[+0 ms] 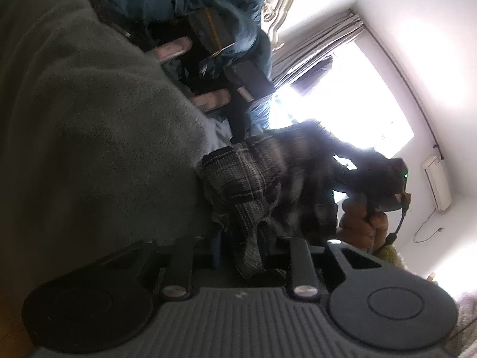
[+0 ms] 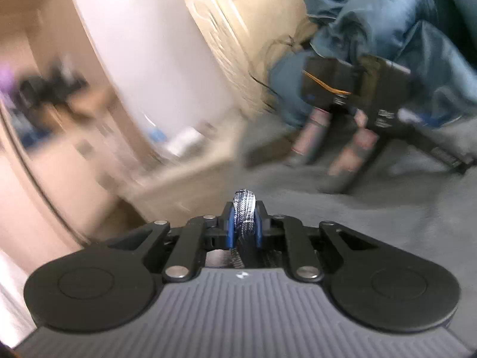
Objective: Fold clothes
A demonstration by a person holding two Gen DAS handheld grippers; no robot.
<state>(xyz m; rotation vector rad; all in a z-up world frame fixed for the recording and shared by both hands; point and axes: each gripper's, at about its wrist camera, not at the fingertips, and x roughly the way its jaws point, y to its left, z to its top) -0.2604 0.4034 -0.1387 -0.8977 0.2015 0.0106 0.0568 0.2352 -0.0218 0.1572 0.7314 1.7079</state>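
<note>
Risk here: the dark plaid woven garment [image 1: 256,185], bunched over the edge of the grey fleece blanket [image 1: 89,119], could slip and spoil the fold. Left gripper [image 1: 250,265] part open, cloth between its fingers, grip unclear. Right gripper [image 2: 244,223] clamped tight on a fold.

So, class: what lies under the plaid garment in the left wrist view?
The plaid garment rests on a grey fleece blanket, with a pale blue cloth showing at its edge. What lies beneath its bunched middle is covered.
</note>
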